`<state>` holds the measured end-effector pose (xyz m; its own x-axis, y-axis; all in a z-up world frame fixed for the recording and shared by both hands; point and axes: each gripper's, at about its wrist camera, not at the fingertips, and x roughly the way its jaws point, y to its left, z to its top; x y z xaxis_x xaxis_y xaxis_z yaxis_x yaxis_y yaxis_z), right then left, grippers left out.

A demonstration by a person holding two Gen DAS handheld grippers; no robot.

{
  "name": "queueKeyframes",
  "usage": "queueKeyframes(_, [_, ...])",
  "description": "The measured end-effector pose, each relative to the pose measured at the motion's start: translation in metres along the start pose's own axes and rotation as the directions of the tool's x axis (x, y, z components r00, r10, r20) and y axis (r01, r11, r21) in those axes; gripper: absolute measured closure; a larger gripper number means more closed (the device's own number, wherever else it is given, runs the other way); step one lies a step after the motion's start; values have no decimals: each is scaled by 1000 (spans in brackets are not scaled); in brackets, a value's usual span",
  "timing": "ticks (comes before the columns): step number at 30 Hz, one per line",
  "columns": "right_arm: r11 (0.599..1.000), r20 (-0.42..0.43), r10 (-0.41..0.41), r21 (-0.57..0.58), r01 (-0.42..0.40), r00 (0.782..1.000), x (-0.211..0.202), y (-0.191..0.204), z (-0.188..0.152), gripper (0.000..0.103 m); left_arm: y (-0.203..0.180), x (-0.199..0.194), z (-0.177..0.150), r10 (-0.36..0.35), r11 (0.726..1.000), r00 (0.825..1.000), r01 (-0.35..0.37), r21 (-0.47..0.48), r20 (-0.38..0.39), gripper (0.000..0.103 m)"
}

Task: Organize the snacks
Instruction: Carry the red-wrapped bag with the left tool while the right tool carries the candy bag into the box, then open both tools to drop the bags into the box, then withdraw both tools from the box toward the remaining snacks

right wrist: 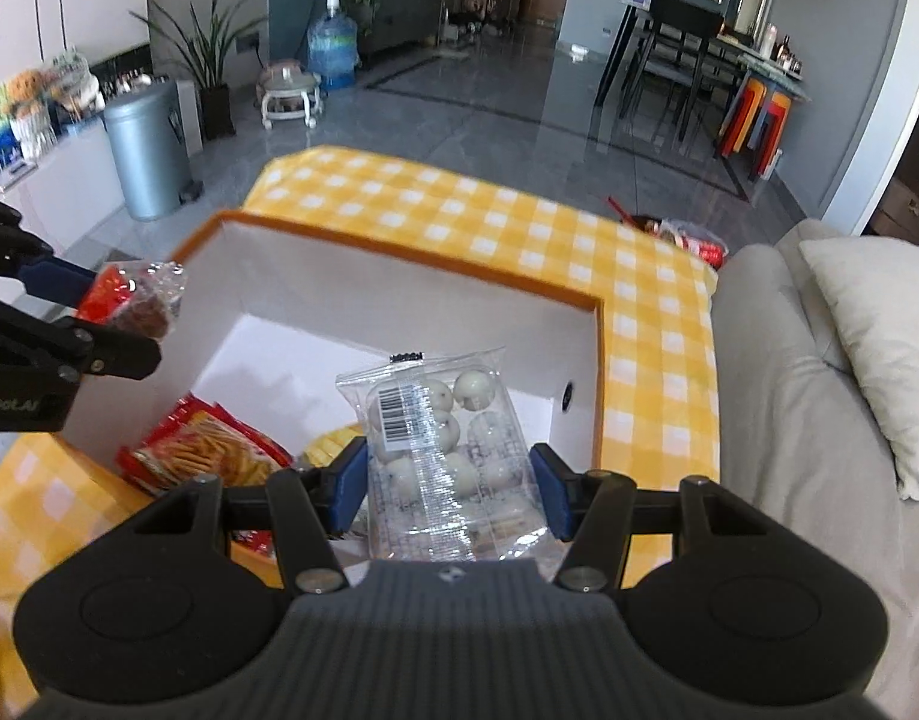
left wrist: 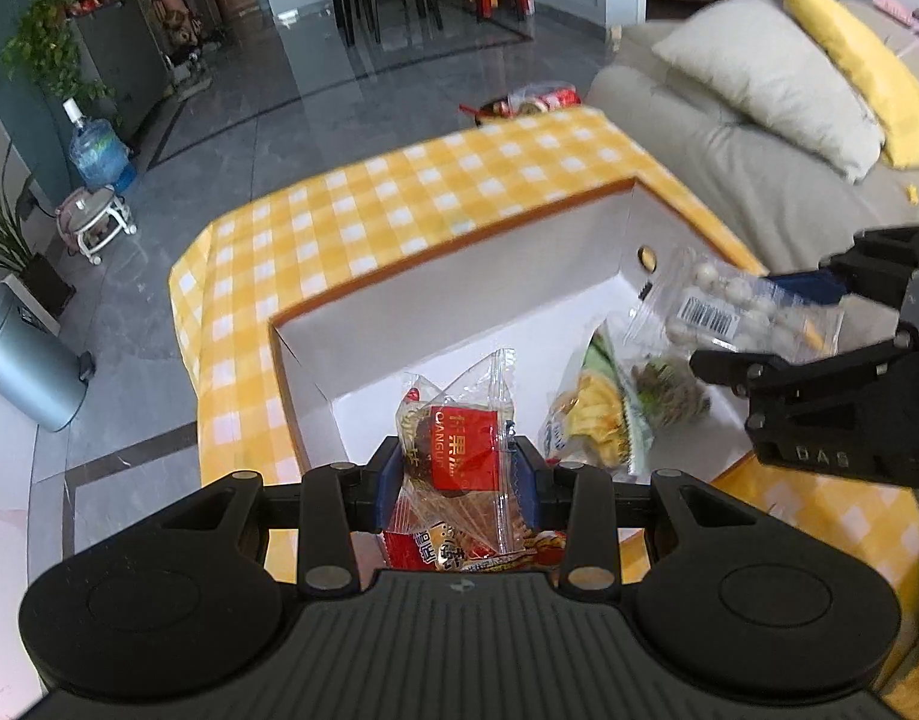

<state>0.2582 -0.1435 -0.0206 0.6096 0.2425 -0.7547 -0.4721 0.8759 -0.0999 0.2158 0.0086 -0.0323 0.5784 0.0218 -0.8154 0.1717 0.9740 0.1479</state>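
Observation:
My left gripper [left wrist: 456, 474] is shut on a clear snack packet with a red label [left wrist: 462, 450], held over the near edge of the white box with an orange rim [left wrist: 435, 258]. My right gripper [right wrist: 447, 480] is shut on a clear packet of white balls [right wrist: 441, 438], held over the same box [right wrist: 399, 300]. Each gripper shows in the other's view: the right gripper [left wrist: 819, 324] with its packet [left wrist: 723, 306], and the left gripper [right wrist: 93, 312] with its packet [right wrist: 141, 297]. Inside the box lie a yellow snack bag [left wrist: 591, 414] and a red bag of sticks [right wrist: 207, 450].
The box sits on a yellow checked tablecloth [left wrist: 399, 192]. A sofa with cushions [left wrist: 759, 90] is on the right. More snack packets [right wrist: 693, 240] lie beyond the table's far corner. A grey bin [right wrist: 147, 150] and a water jug [right wrist: 333, 48] stand on the floor.

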Motion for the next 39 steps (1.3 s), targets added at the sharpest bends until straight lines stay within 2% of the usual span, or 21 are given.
queueKeyframes(9, [995, -90, -90, -62, 84, 992, 44, 3, -6, 48, -11, 41, -3, 31, 997, 997, -26, 68, -71, 60])
queueKeyframes(18, [984, -134, -126, -140, 108, 983, 64, 12, -5, 47, -24, 63, -4, 36, 994, 992, -23, 111, -119, 60])
queueKeyframes(23, [985, -148, -121, -137, 101, 982, 64, 11, -3, 45, -27, 64, -5, 48, 990, 991, -31, 135, -127, 59])
queueKeyframes(29, [987, -147, -126, -116, 109, 981, 59, 9, -1, 45, -24, 57, -1, 54, 991, 992, -39, 130, -117, 48])
queueKeyframes(31, [987, -129, -128, -109, 115, 983, 53, 9, 0, 45, -24, 53, 0, 49, 991, 994, -35, 131, -101, 37])
queueKeyframes(39, [984, -70, -148, -107, 140, 987, 27, 13, 7, 35, -24, 26, 0, 78, 989, 996, -73, 126, -31, 24])
